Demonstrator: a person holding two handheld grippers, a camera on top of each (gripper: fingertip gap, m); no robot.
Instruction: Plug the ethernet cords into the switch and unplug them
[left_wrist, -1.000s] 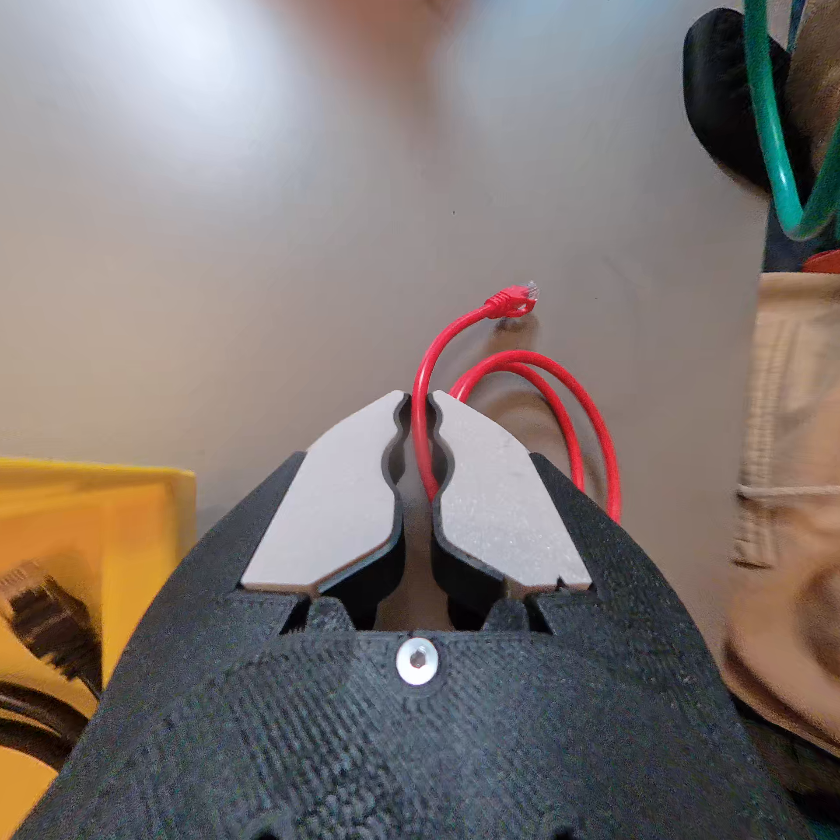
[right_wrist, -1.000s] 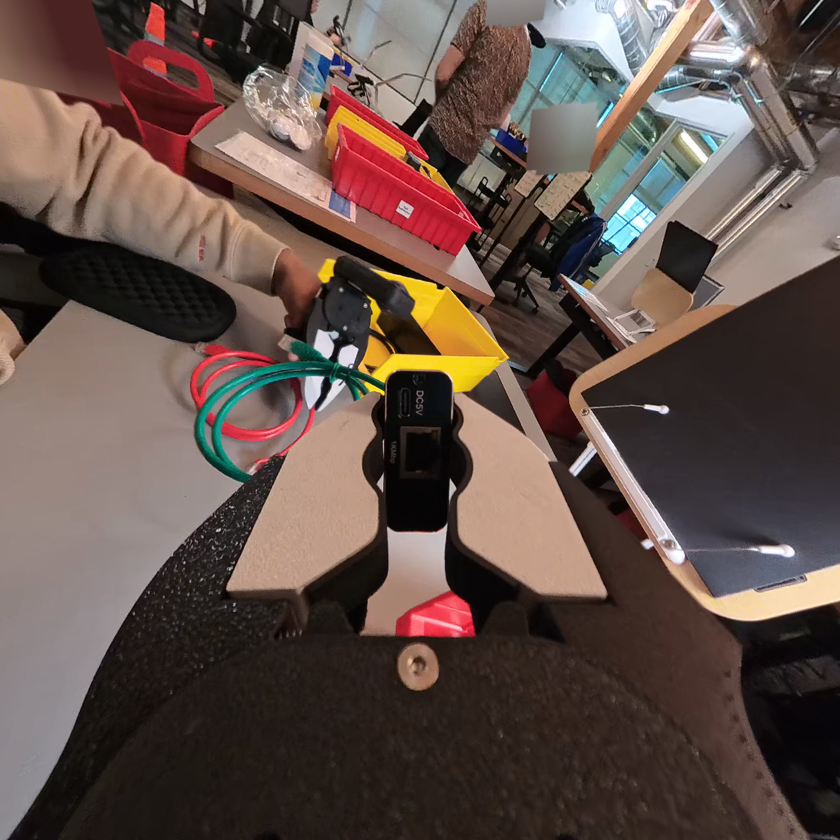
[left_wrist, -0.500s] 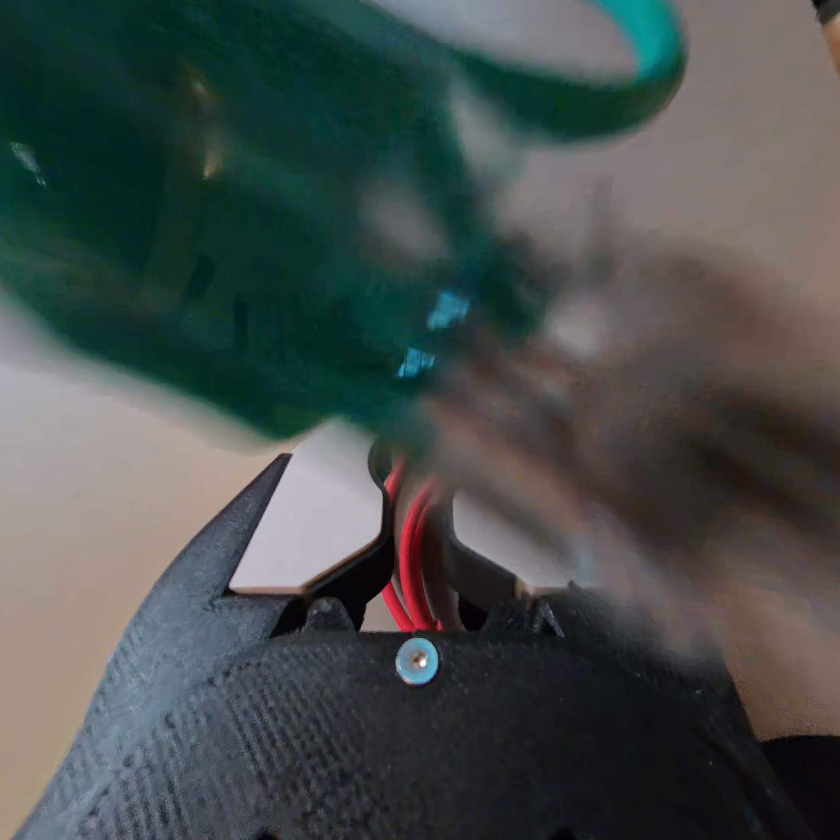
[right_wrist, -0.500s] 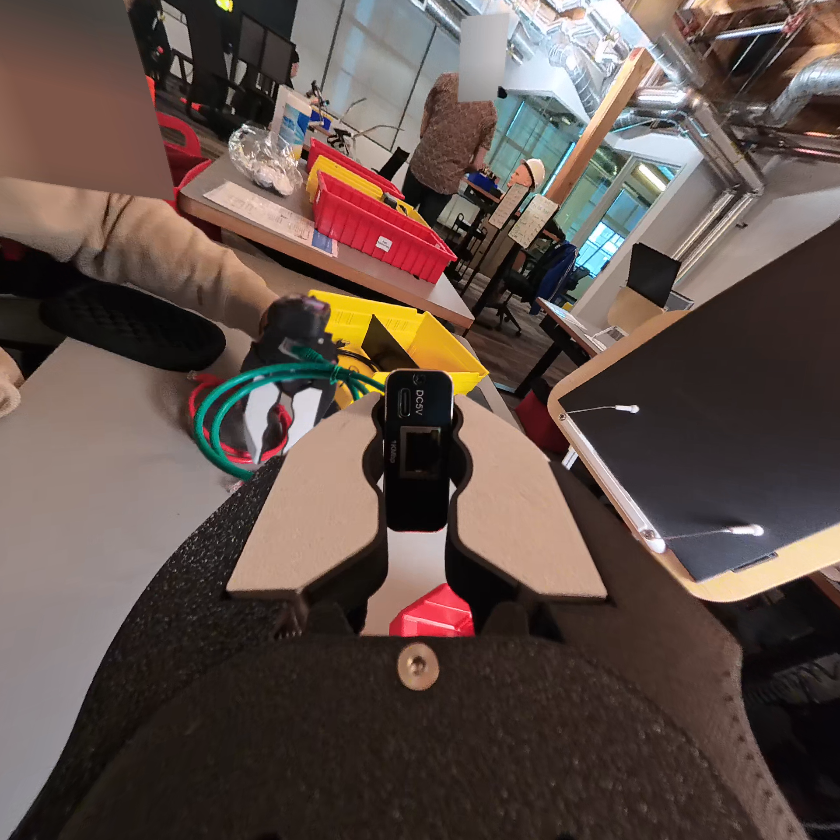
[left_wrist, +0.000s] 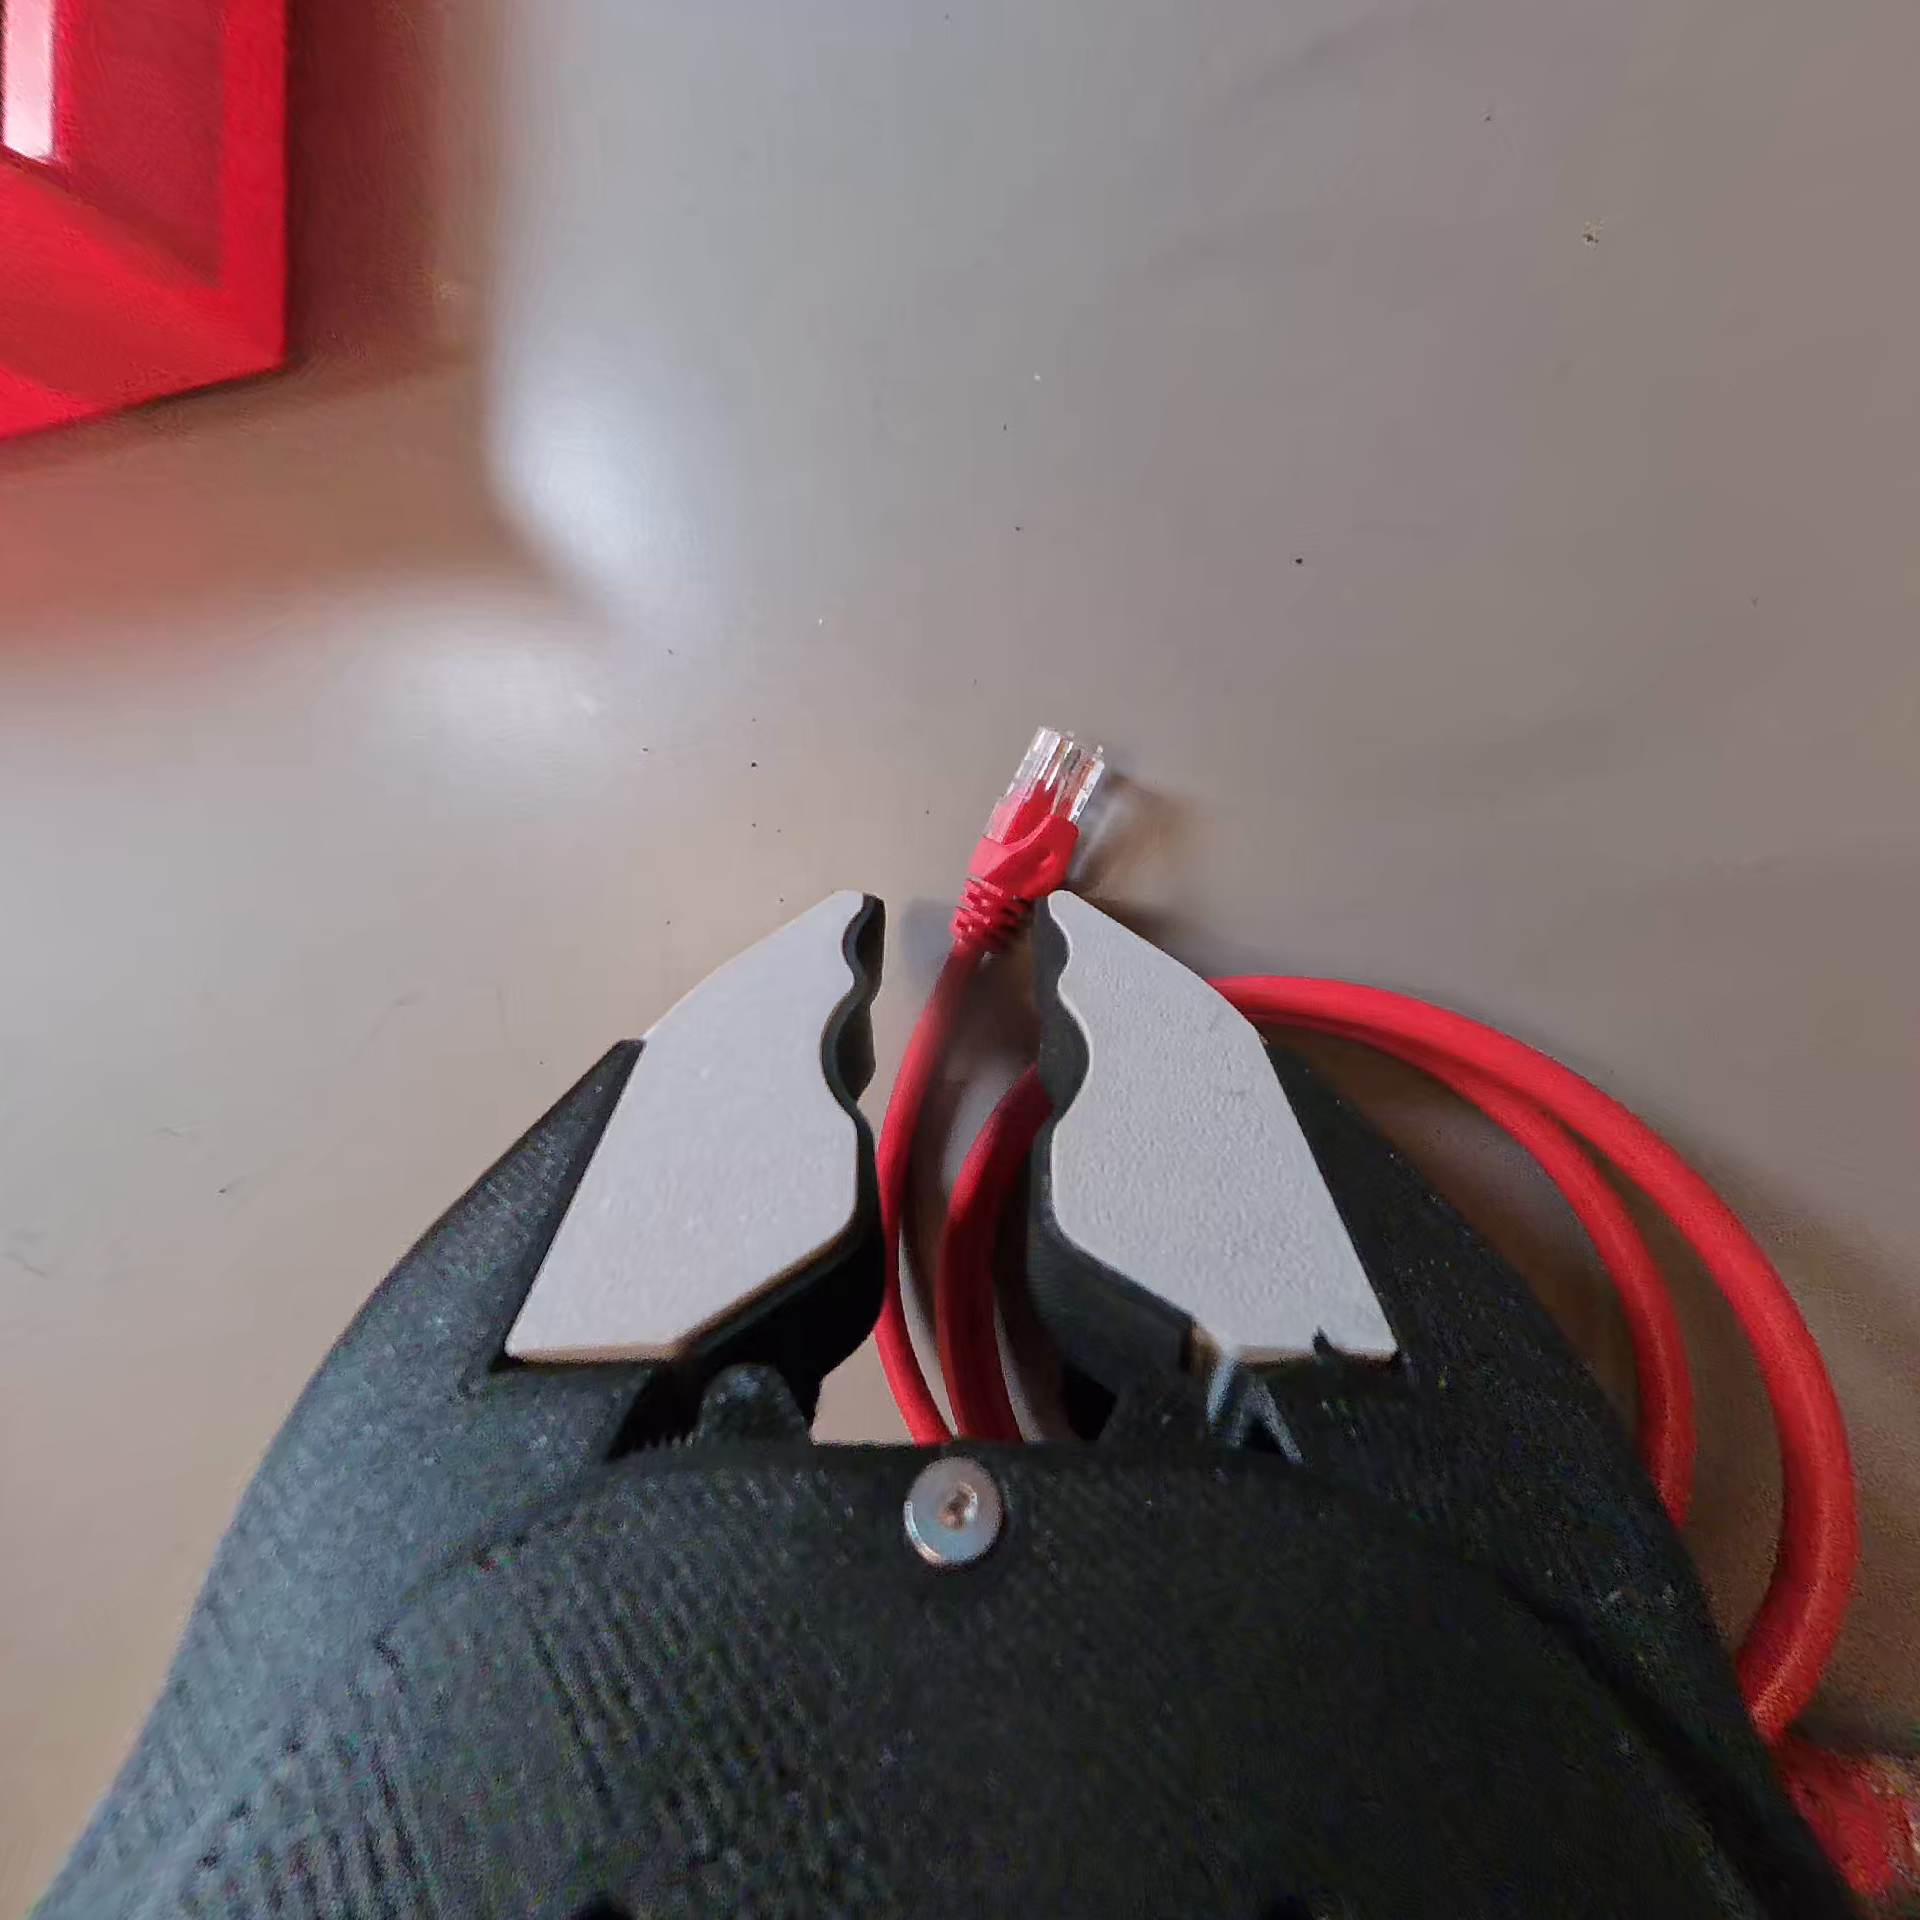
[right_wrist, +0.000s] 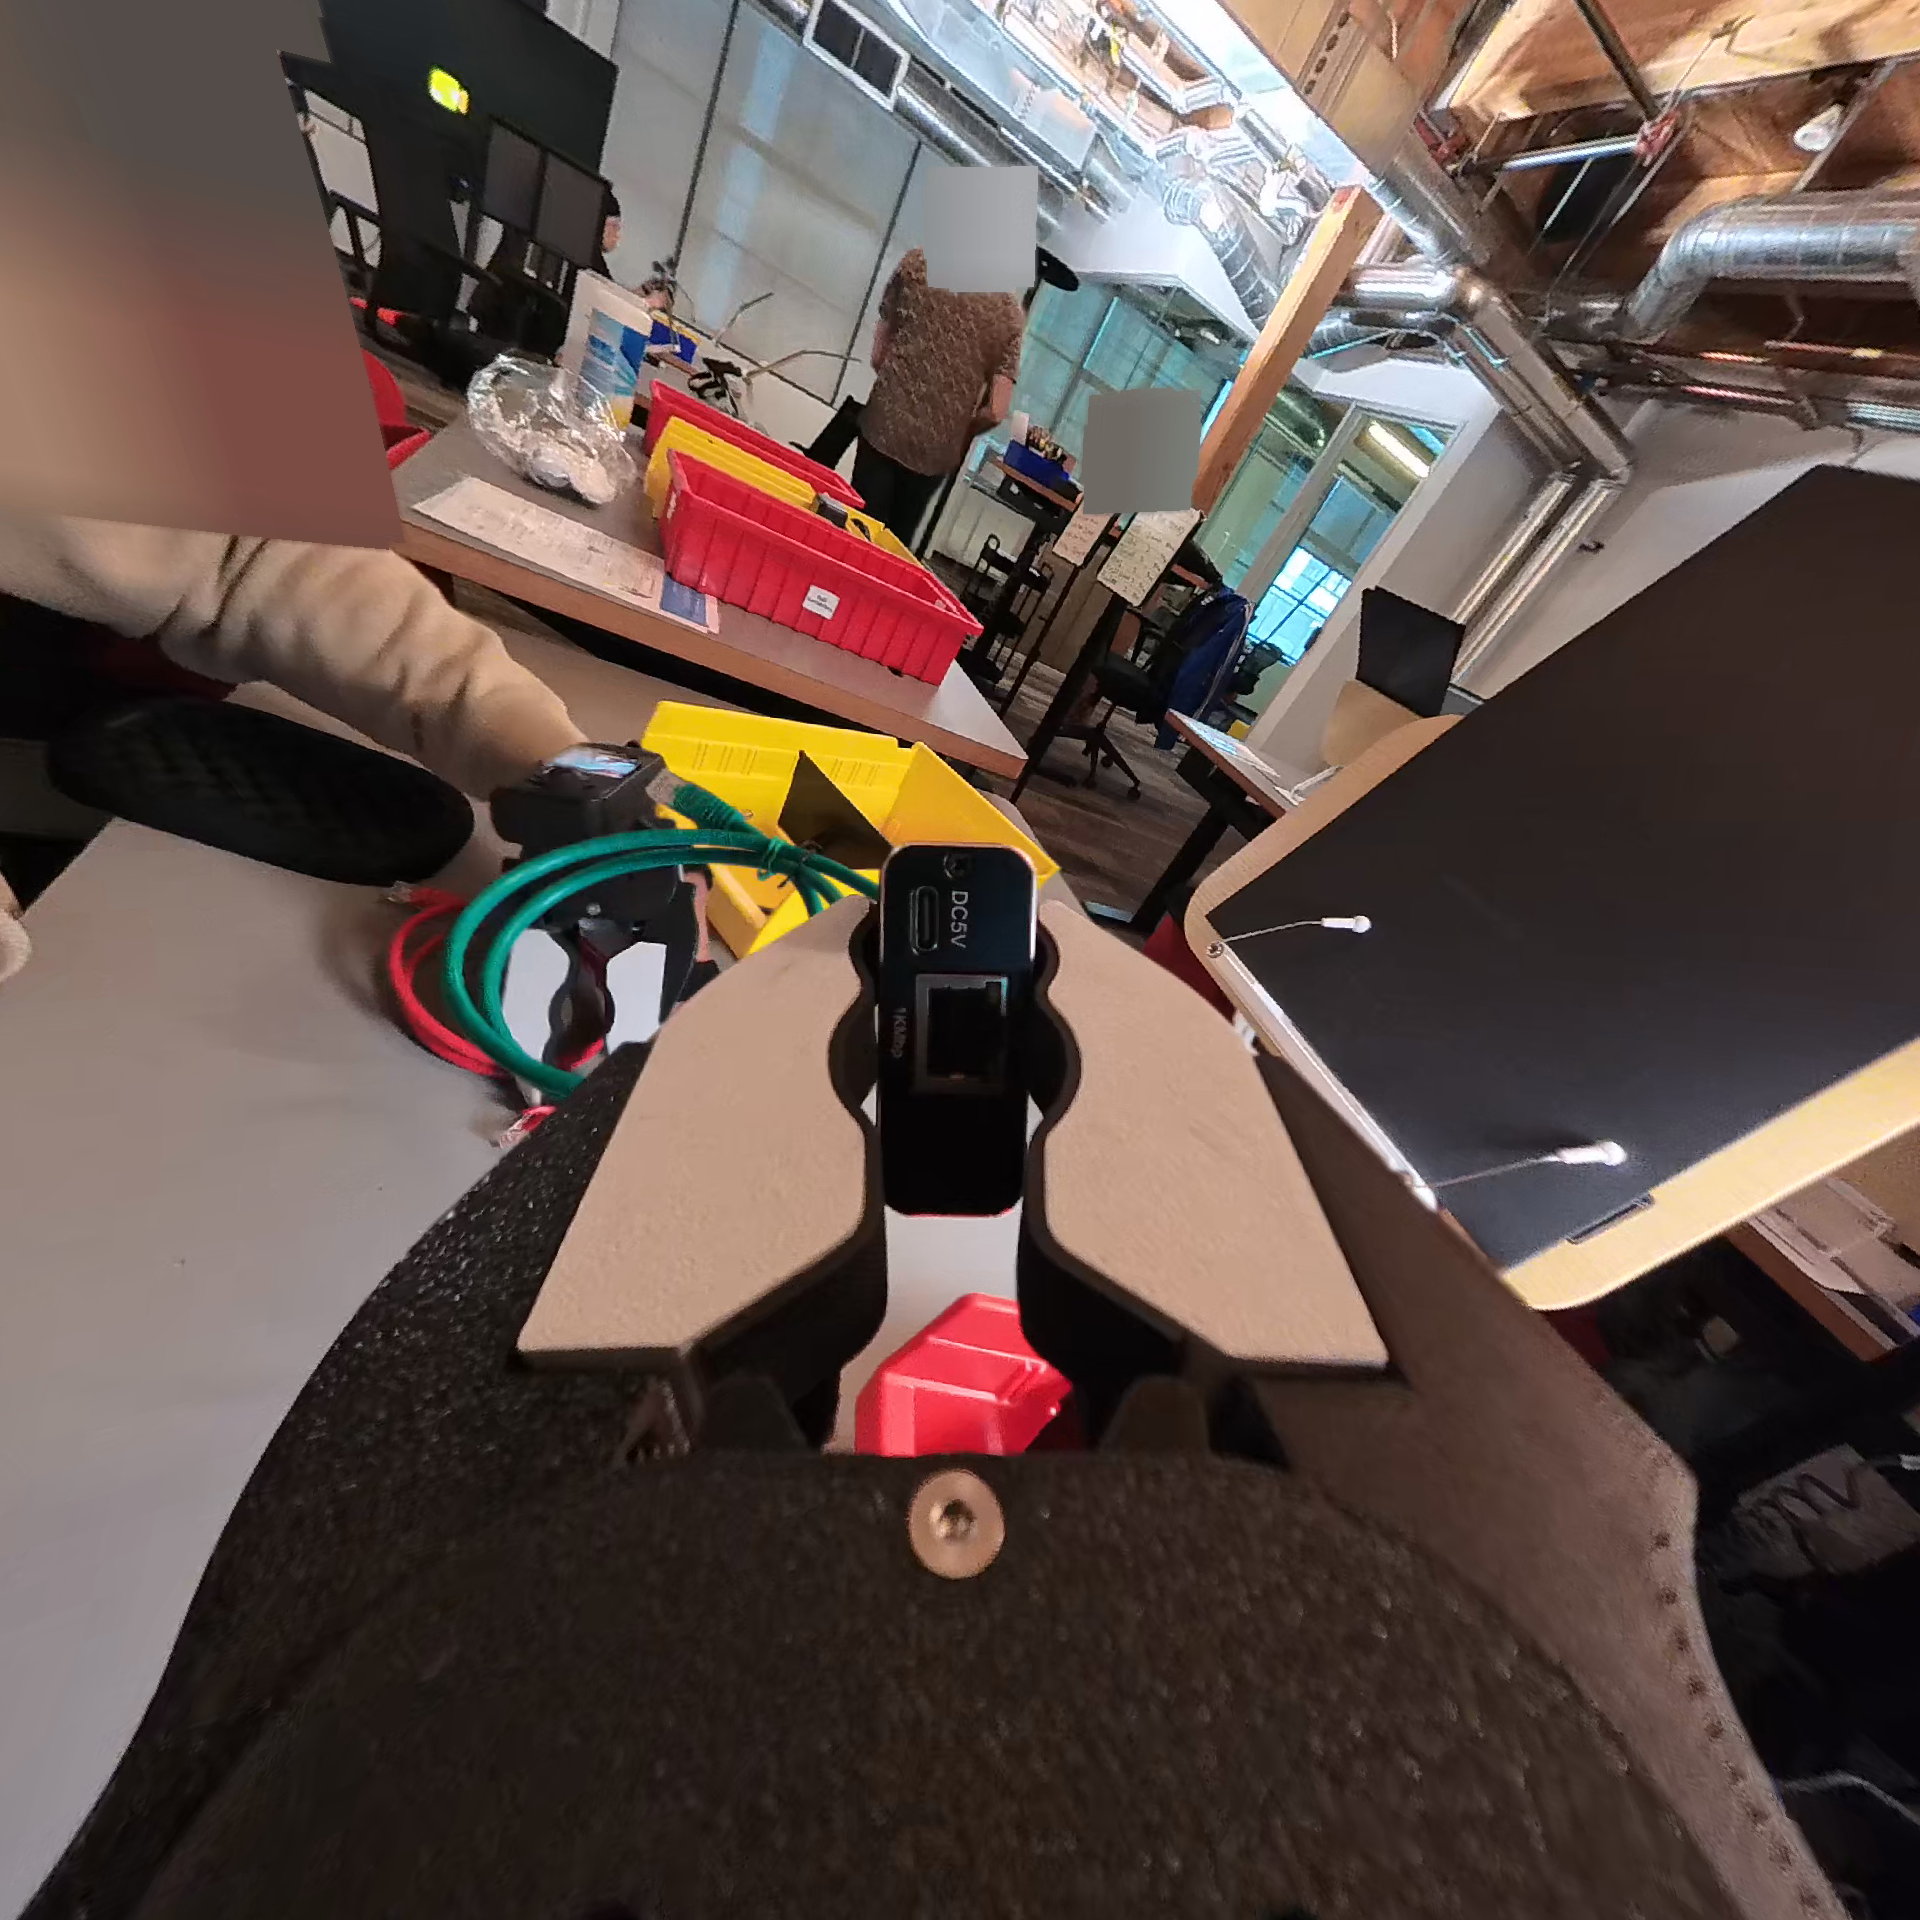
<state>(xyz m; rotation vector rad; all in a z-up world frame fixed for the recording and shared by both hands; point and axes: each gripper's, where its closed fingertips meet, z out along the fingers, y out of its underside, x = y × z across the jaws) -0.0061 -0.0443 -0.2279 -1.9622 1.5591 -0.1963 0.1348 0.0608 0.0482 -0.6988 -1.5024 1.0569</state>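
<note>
My left gripper (left_wrist: 961, 914) is open, low over the grey table (left_wrist: 1351, 416). The red ethernet cord (left_wrist: 1621, 1164) runs loose between its fingers. The cord's clear plug (left_wrist: 1055, 779) lies on the table just past the fingertips, and the rest loops out to the right. My right gripper (right_wrist: 956, 925) is shut on the black switch (right_wrist: 956, 1101), held upright with its port facing the camera. In the right wrist view the left gripper (right_wrist: 613, 935) is at the left over the red cord (right_wrist: 426, 997), with a green cord (right_wrist: 520, 914) looped around it.
A red bin (left_wrist: 135, 208) stands at the far left of the left gripper. A yellow bin (right_wrist: 831, 769) stands behind the cords. A black board with a wooden edge (right_wrist: 1558, 935) leans at the right. A person's sleeve (right_wrist: 312, 644) and a black pad (right_wrist: 260, 790) are at the left. The tips of one gripper are about 35 centimetres away from the tips of the other.
My left gripper was shut on the red cord; its jaws have opened and it has swung round and down to the table. The right gripper still holds the switch, tilted slightly upward.
</note>
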